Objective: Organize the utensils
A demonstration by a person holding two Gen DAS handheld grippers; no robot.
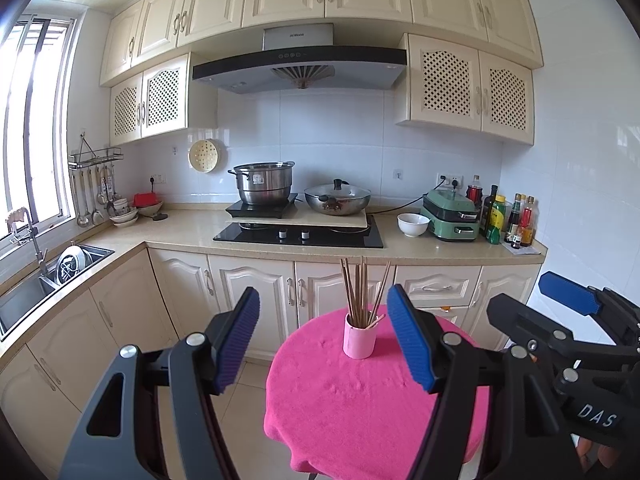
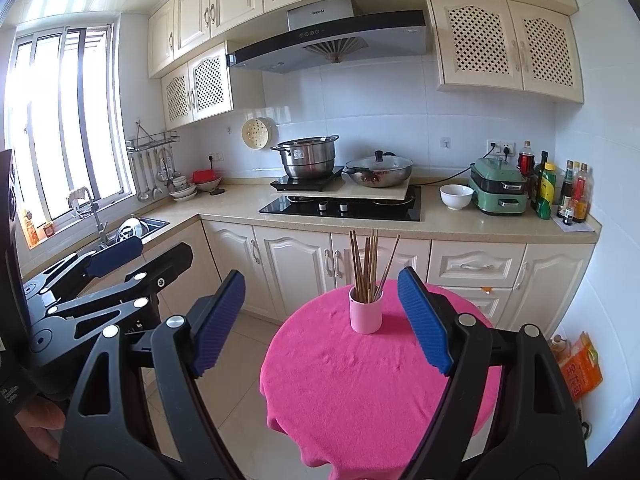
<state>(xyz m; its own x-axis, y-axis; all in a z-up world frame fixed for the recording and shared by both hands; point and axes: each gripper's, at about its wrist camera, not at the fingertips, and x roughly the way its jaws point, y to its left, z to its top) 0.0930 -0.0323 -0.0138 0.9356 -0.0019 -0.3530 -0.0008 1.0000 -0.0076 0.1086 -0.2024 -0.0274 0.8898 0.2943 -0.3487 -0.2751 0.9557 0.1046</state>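
Left gripper [image 1: 324, 336] fingers wide apart, empty; right gripper [image 2: 322, 320] same, empty.

Both well short of pink cup [image 1: 359, 336] near far edge of pink-clothed worktop [image 1: 360, 420].

Chopsticks [image 1: 360, 292] upright in cup: thin, stiff, light, likely slippery; pinch upper shafts.

Cup tips easily.

Count: one cup, roughly ten chopsticks, exact number unclear.

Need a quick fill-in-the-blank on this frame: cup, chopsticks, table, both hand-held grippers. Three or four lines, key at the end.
1. The chopsticks stand in a ____ cup.
2. The cup sits on a round table covered by a ____ cloth.
3. Both the left hand-held gripper and the right hand-held gripper have their jaws ____, holding nothing.
4. The white bowl sits beside a ____ appliance.

Missing words: pink; magenta; open; green
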